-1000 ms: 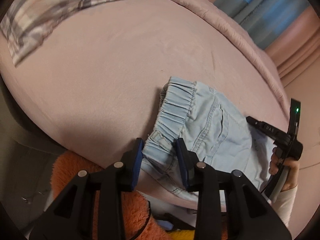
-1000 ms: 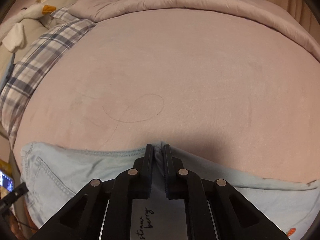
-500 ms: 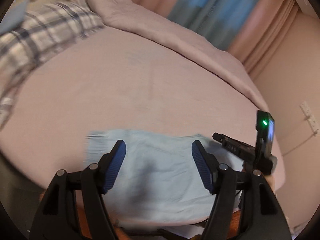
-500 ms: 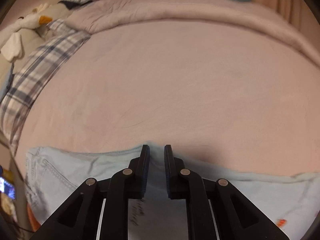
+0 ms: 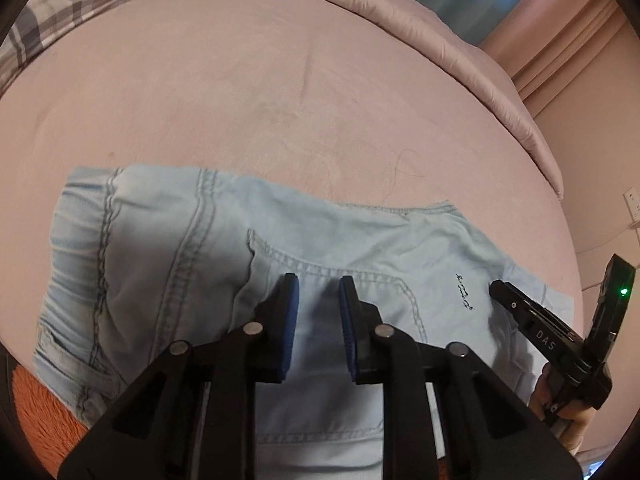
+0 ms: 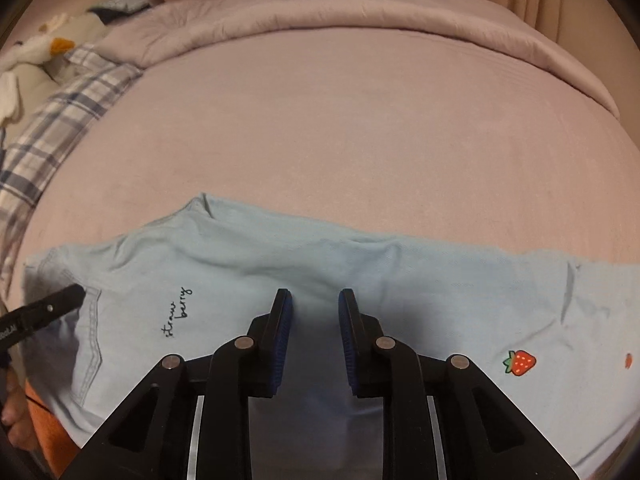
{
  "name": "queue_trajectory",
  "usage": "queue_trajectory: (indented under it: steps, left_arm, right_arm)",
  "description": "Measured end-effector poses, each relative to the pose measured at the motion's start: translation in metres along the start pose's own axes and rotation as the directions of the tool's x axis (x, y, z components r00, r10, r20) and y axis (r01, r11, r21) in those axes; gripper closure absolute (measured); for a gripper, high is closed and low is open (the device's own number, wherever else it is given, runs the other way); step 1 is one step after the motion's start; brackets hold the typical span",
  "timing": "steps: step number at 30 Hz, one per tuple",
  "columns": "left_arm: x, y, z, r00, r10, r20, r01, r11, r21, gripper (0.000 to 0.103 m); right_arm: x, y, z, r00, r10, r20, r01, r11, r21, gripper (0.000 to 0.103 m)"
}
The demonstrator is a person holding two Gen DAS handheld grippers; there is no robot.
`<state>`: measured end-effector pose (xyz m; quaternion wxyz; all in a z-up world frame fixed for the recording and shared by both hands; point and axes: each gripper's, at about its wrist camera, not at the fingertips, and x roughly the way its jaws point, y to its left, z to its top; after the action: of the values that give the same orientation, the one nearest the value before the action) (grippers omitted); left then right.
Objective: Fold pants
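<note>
Light blue denim pants [image 5: 160,248] lie flat along the near edge of the pink bed, waistband to the left. In the right wrist view the pants [image 6: 440,280] show "straw berry" lettering [image 6: 176,312] and a strawberry print [image 6: 520,362]. My left gripper [image 5: 318,280] hovers over the back pocket; its jaws are closing with a narrow gap and no cloth pinched between the pads. My right gripper [image 6: 314,294] hovers over the middle of the pants, its jaws opening and holding nothing. Each gripper shows in the other's view: the right gripper [image 5: 532,320] and the left gripper [image 6: 60,300].
The pink sheet [image 5: 280,80] stretches far beyond the pants. A plaid pillow [image 6: 52,132] and a plush duck [image 6: 36,48] lie at the left, a rolled duvet [image 6: 320,12] at the back. An orange fluffy thing [image 5: 36,412] sits below the bed's near edge.
The left gripper let go of the waistband, spread wide, then narrowed while moving right over the pocket. The right gripper released its pinch of cloth and its jaws widened.
</note>
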<state>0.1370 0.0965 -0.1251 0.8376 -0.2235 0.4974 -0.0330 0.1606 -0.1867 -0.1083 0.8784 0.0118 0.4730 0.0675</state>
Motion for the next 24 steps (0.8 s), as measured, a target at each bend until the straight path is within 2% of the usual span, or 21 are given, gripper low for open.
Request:
queue_trajectory:
  steps: [3, 7, 11, 20, 22, 24]
  left_arm:
    - [-0.002, 0.001, -0.006, 1.0, -0.003, 0.004, 0.004, 1.0, -0.008, 0.085]
    - [-0.006, -0.002, -0.016, 1.0, 0.002, 0.013, -0.002, 1.0, -0.012, 0.085]
    - [-0.007, -0.004, -0.021, 1.0, 0.007, 0.014, -0.007, 1.0, -0.018, 0.085]
    - [-0.015, 0.0, -0.032, 1.0, -0.006, -0.004, 0.006, 0.998, -0.066, 0.085]
    - [-0.015, -0.002, -0.038, 0.999, -0.001, -0.032, -0.002, 0.996, -0.085, 0.085]
    - [-0.02, -0.009, -0.044, 1.0, 0.024, -0.015, -0.025, 0.998, -0.066, 0.085]
  right_arm:
    - [-0.004, -0.015, -0.001, 0.997, -0.073, 0.016, 0.073, 0.997, 0.036, 0.082]
    - [-0.008, -0.042, -0.004, 0.994, -0.104, 0.016, 0.102, 0.99, 0.102, 0.082]
    - [-0.014, -0.067, -0.007, 0.984, -0.175, 0.022, 0.17, 0.973, 0.155, 0.082]
    - [-0.026, -0.109, -0.017, 0.976, -0.213, 0.036, 0.194, 0.939, 0.285, 0.082]
    - [-0.028, -0.112, -0.021, 0.973, -0.229, 0.038, 0.207, 0.931, 0.299, 0.082]
    - [-0.032, -0.118, -0.026, 0.966, -0.258, 0.033, 0.235, 0.921, 0.311, 0.082]
